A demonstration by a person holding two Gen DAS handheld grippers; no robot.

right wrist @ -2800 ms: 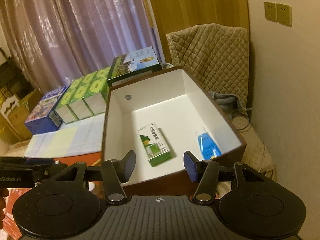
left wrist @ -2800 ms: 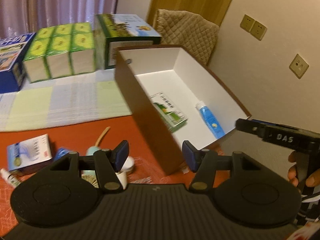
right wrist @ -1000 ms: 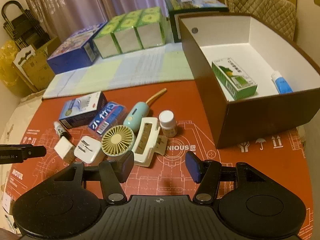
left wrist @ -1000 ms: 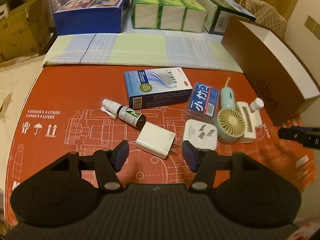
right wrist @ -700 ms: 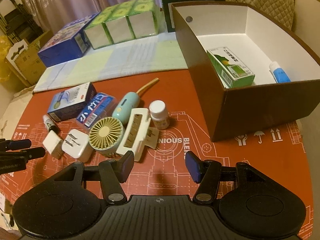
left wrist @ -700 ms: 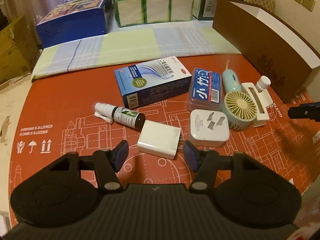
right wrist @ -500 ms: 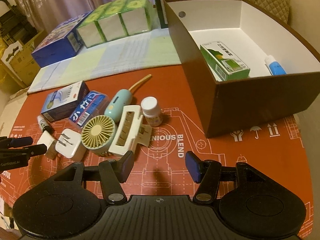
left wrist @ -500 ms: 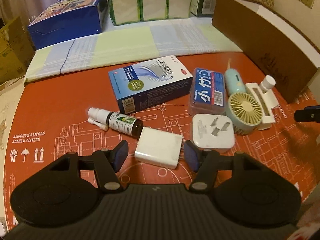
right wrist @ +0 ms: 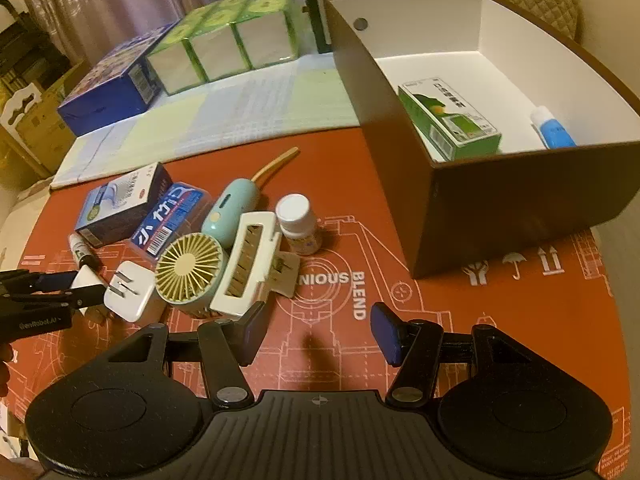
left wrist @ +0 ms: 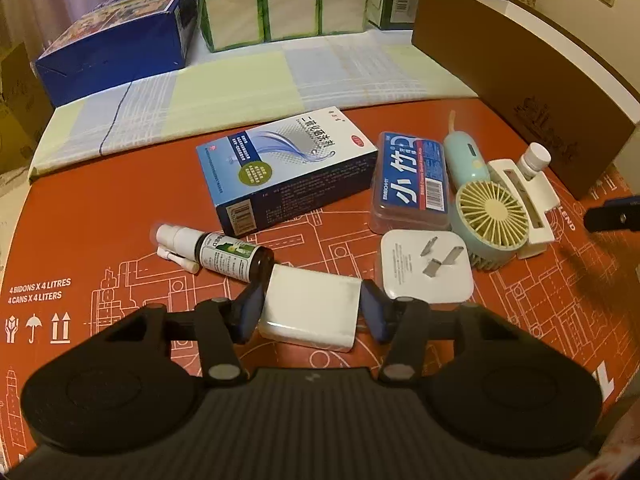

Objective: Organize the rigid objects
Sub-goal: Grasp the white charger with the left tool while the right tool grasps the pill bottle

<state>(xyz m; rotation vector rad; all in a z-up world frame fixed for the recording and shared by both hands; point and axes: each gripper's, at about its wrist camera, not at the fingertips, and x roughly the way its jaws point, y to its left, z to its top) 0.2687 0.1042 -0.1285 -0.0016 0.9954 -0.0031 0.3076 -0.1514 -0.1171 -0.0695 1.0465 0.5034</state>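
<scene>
The left gripper (left wrist: pixel 311 312) has its two blue pads set on either side of a flat white charger (left wrist: pixel 310 310) that lies on the red mat (left wrist: pixel 100 208); the pads sit right at its sides, but whether they press it cannot be told. The right gripper (right wrist: pixel 318 334) is spread wide over bare mat, holding nothing. Just beside the charger lie a second white plug block (left wrist: pixel 426 266) with two metal prongs up, and one dark spray bottle (left wrist: pixel 216 250) on its side. Beyond them are one blue and white carton (left wrist: pixel 286 170), one blue-labelled clear case (left wrist: pixel 414 180), one mint hand fan (left wrist: pixel 494 218), one white hair clip (right wrist: pixel 250 264) and one small white-capped pill bottle (right wrist: pixel 298 224), all close together. To the right stands one brown box (right wrist: pixel 520 196) with a white inside, holding one green carton (right wrist: pixel 450 118) and one blue tube (right wrist: pixel 554 128). Farther back are three green tissue packs (left wrist: pixel 282 2) in a row and one large blue box (left wrist: pixel 116 46).
</scene>
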